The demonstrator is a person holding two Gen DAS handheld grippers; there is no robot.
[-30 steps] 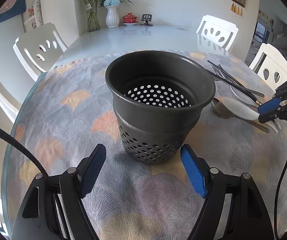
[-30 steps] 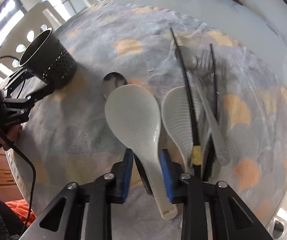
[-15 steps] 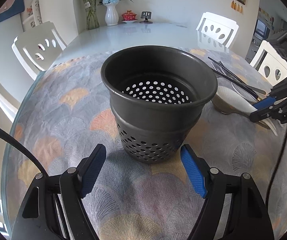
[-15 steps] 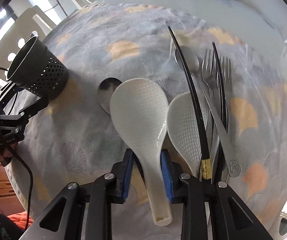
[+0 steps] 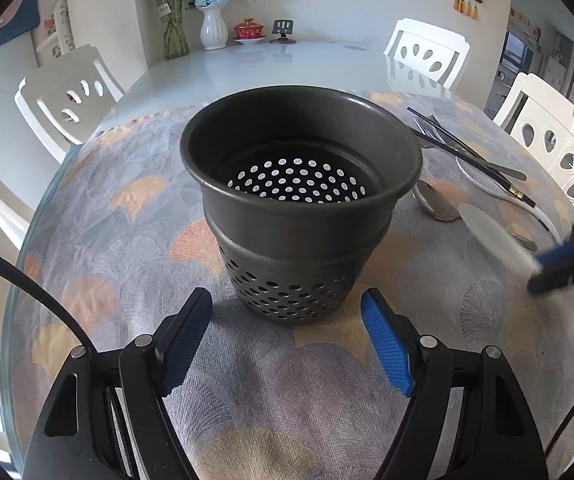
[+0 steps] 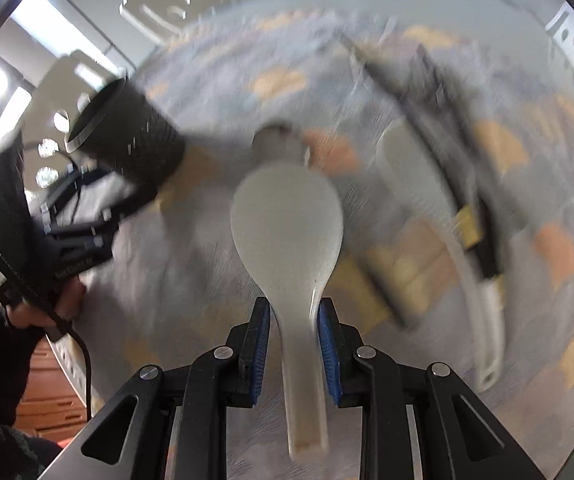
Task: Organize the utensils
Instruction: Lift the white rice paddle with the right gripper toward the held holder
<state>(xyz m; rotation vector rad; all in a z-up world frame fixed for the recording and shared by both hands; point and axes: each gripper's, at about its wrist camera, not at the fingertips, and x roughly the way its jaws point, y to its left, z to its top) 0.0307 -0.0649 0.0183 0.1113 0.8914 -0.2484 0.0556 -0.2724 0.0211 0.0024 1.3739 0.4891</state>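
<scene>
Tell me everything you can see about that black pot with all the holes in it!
The black pot stands upright on the patterned tablecloth, with nothing inside it. It looks like dark, matte metal or plastic. The top part is smooth and wider, with a rolled rim; below a step, the narrower bottom part is dotted with small round holes, and so is the floor inside. The left claw sits open just in front of it, one finger toward each side, not touching. Only the cloth touches the pot.

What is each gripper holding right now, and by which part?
The right gripper holds the white rice paddle by the neck of its handle, just below the blade. The left gripper holds nothing; its jaws stand open before the black utensil holder.
</scene>
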